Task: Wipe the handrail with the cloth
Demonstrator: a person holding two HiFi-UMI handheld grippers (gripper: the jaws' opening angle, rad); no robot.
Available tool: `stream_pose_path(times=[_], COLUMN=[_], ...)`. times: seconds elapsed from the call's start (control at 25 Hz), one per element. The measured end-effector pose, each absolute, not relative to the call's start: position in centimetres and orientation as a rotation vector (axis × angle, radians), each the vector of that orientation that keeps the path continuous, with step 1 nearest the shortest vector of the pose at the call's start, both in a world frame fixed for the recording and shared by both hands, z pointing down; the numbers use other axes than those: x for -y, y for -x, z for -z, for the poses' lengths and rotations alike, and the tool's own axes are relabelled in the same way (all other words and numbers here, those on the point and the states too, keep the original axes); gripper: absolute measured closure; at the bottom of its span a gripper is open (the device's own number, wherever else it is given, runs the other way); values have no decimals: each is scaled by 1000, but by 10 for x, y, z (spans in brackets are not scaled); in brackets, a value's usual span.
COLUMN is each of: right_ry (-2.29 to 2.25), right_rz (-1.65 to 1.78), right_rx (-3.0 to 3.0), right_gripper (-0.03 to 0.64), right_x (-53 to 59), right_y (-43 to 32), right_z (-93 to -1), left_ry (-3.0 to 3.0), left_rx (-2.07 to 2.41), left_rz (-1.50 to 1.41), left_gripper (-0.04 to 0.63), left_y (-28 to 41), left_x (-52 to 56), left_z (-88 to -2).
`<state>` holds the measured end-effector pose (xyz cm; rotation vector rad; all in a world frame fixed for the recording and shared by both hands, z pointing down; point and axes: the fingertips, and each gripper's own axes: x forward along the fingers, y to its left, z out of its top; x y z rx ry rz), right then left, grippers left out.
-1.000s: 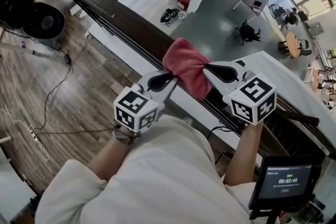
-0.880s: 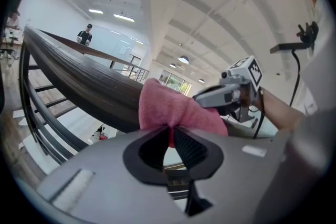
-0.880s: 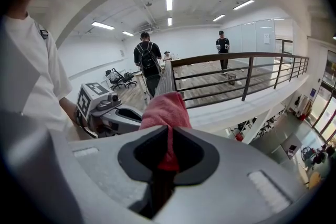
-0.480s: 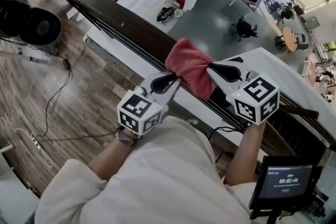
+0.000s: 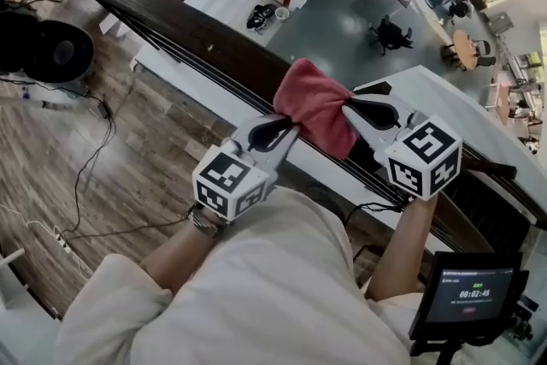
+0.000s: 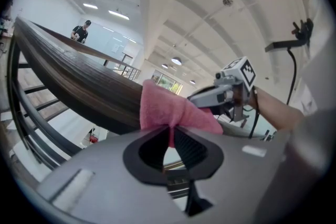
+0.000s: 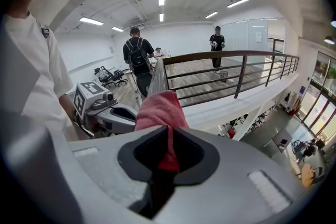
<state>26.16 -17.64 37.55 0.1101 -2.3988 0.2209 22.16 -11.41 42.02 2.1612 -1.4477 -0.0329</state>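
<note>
A pink-red cloth (image 5: 314,105) is draped over the dark wooden handrail (image 5: 188,28), which runs from upper left to lower right in the head view. My left gripper (image 5: 292,131) is shut on the cloth's near-left edge, and my right gripper (image 5: 344,108) is shut on its right edge. In the left gripper view the cloth (image 6: 170,113) is pinched between the jaws against the handrail (image 6: 79,81), with the right gripper (image 6: 223,94) beyond. The right gripper view shows the cloth (image 7: 160,113) gripped over the rail (image 7: 156,78), the left gripper (image 7: 113,113) beside it.
Beyond the rail is a drop to a lower floor with desks and chairs (image 5: 389,34). Cables (image 5: 85,175) and round black equipment (image 5: 55,51) lie on the wooden floor at left. A small screen (image 5: 466,295) sits lower right. Two people (image 7: 137,57) stand further along the walkway.
Both grippers have slid the cloth a little along the handrail, toward the right in the head view. The grips on the cloth are unchanged.
</note>
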Motion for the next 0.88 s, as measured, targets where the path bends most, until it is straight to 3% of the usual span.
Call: stream_pose_path(times=[0.88], right_ry=[-150], right_rz=[-98], right_rx=[2419], right_gripper=[581], right_x=[178], right_y=[-238], right_z=[-373], left_ry=[-1962], left_rx=[1555], left_rz=[129], left_gripper=[555], left_y=[-198], left_x=[118], left_z=[-420])
